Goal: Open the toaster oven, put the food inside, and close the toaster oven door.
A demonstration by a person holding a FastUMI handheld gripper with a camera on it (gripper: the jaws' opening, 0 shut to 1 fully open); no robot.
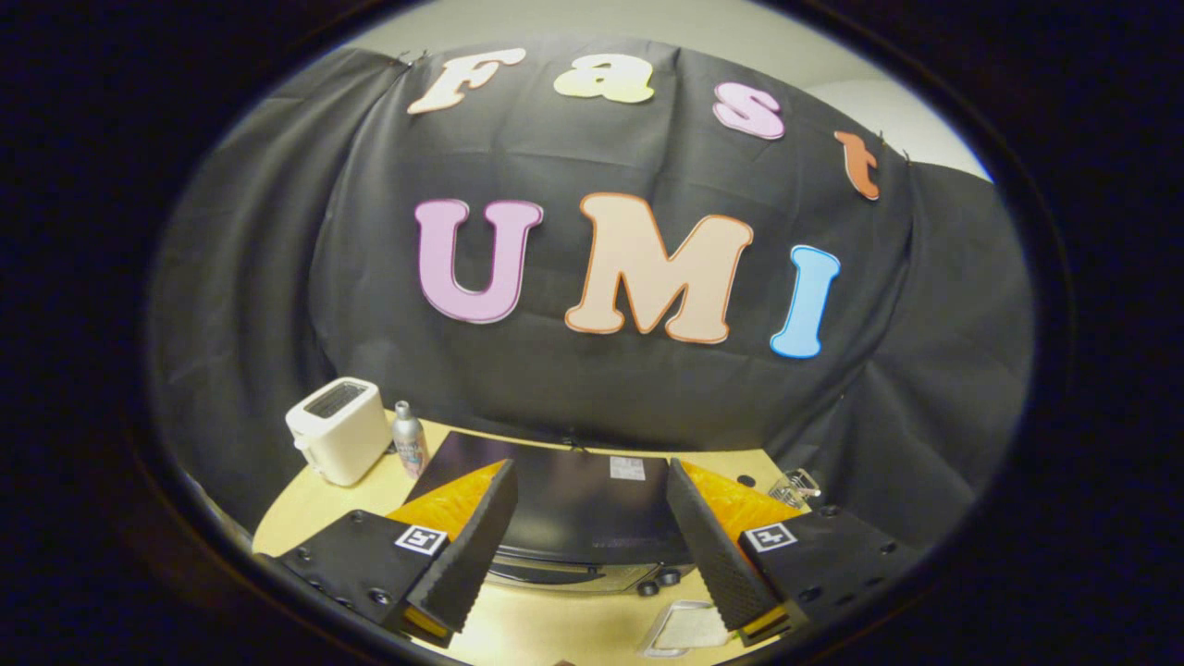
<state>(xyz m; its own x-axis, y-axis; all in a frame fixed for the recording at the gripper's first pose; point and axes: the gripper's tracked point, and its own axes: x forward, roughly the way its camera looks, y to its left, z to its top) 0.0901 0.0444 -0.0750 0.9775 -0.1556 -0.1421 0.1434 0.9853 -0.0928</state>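
1. Gripper (592, 546) held high above the table (305, 518), looking down and forward. Its two fingers are spread wide apart with nothing between the pads; nothing is gripped.
2. Fingers: one on the left (467, 546), one on the right (717, 546), each carrying a small square marker tag on its block. Neither touches anything.
3. Toaster oven (573, 504): one, dark, low, seen from above, sitting on the table just ahead of and below the fingers, framed in the gap between them. A pale label sits on its top. Its front edge with a handle bar and two small knobs (659, 583) faces the gripper. Door looks closed, though the steep angle leaves that unsure; the inside is out of sight.
4. Food tray (689, 629): one, a shallow pale dish on the table in front of the oven, just beside the right finger's tip. Something light lies in it; too blurred to tell what.
5. White slot toaster (338, 442): one, upright, far left corner of the table, well apart from the oven. Its slot is too dark to see into.
6. Small metal bottle (408, 438): one, upright, standing between the white toaster and the oven's back left corner.
7. Wire object (795, 483): one, small, metallic, at the table's far right edge beyond the right finger. Kind unclear.
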